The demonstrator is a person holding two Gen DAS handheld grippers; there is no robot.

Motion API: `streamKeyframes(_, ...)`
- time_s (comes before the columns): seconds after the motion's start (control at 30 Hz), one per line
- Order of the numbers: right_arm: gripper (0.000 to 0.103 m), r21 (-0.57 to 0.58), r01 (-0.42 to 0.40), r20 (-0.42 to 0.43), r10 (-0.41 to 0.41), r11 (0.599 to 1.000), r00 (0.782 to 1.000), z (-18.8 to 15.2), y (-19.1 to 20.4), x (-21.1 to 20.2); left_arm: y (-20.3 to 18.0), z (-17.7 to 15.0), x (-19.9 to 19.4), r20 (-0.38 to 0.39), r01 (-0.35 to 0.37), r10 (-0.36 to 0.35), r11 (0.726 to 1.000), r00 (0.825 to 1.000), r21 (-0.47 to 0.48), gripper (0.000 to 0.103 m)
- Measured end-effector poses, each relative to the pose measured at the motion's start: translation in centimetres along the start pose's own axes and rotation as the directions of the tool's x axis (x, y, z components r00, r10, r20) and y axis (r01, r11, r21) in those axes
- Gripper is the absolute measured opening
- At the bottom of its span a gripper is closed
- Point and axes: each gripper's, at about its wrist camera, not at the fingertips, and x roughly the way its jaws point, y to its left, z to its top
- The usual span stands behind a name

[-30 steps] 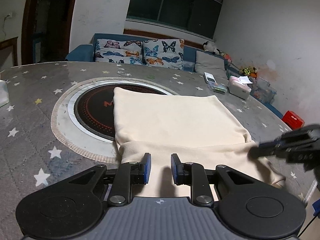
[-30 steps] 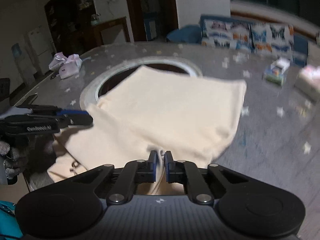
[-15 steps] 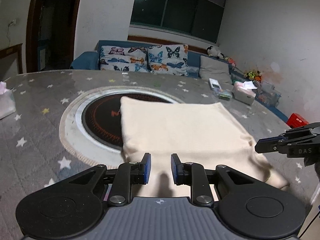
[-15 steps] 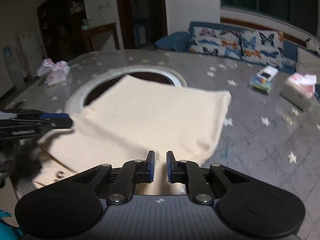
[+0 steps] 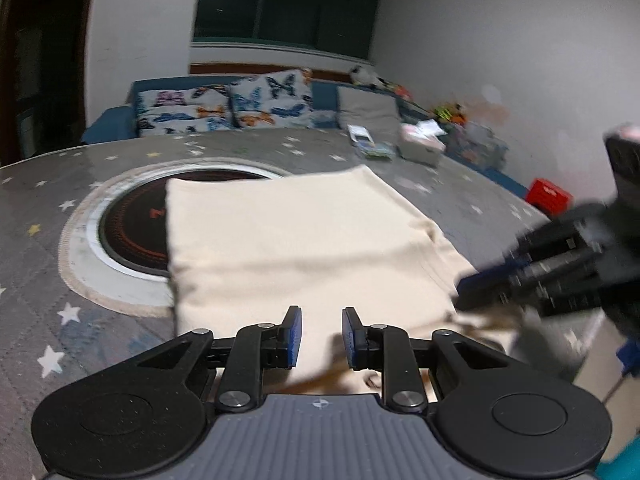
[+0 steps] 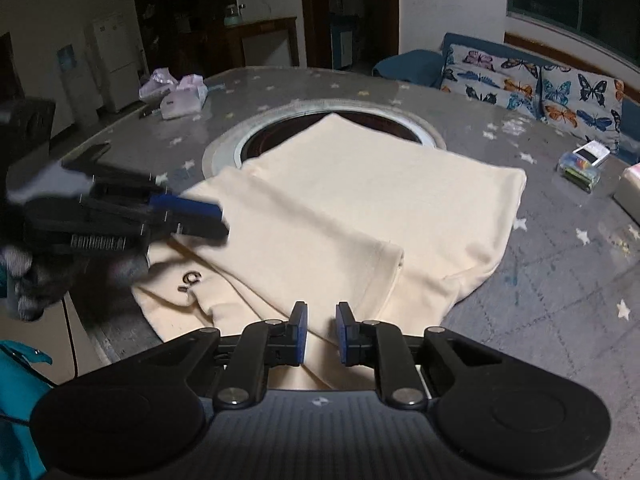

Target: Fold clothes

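Observation:
A cream garment [image 5: 288, 240] lies partly folded on the grey star-patterned table [image 5: 48, 216], its far part over the round black hotplate [image 5: 128, 224]. In the right wrist view the garment [image 6: 360, 208] shows a folded flap and a small dark logo near its near-left edge. My left gripper [image 5: 320, 336] is open and empty just above the garment's near edge; it also shows in the right wrist view [image 6: 188, 216]. My right gripper [image 6: 320, 332] is open and empty over the garment's near edge; it appears blurred at the right of the left wrist view [image 5: 472, 296].
A sofa with butterfly cushions [image 5: 224, 108] stands behind the table. A tissue box [image 5: 420, 146] and a small box [image 5: 372, 148] sit at the far right of the table. Pink packets [image 6: 180, 96] lie at the far left. A red crate [image 5: 548, 196] stands on the floor.
My right gripper has opened and let go of the garment. Both grippers have pulled back and up from the cloth. The garment's near flap now lies on the table.

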Motion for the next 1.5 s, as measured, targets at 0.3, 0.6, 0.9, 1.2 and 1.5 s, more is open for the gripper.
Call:
streamKeyframes(0.3,0.016,-0.032,0.0,-0.015,-0.001,0.999,1.0,-0.6,0.7,-0.7,-0.7,-1.6,-2.4,-0.03,0.004,0.001,0.988,1.0,0.154,0.029)
streamKeyframes(0.6,0.024,-0.111,0.001,-0.031,-0.004,0.994,1.0,-0.9,1.6,-2.5,-1.4,-3.1,-5.3,-0.036,0.009,0.002,0.949,0.999,0.315,0.041)
streamKeyframes(0.9,0.043,-0.198,0.008,-0.068,-0.022,0.98,0.997,-2.1,2.5,-3.5,-3.1,-4.3,-4.0,0.016,0.016,-0.025,0.916,1.0,0.402,0.032)
streamKeyframes(1.2,0.057,-0.397,0.012,-0.032,-0.027,0.918,0.999,-3.5,4.6,-3.9,-1.3,-1.1,-3.7,0.056,0.014,-0.029,0.966,0.998,0.258,0.01)
streamKeyframes(1.5,0.046,-0.326,-0.018,-0.016,0.013,0.945,1.0,-2.0,3.4,-1.6,0.2,1.5,-1.2,0.046,0.032,-0.04,0.985,0.998,0.167,0.009)
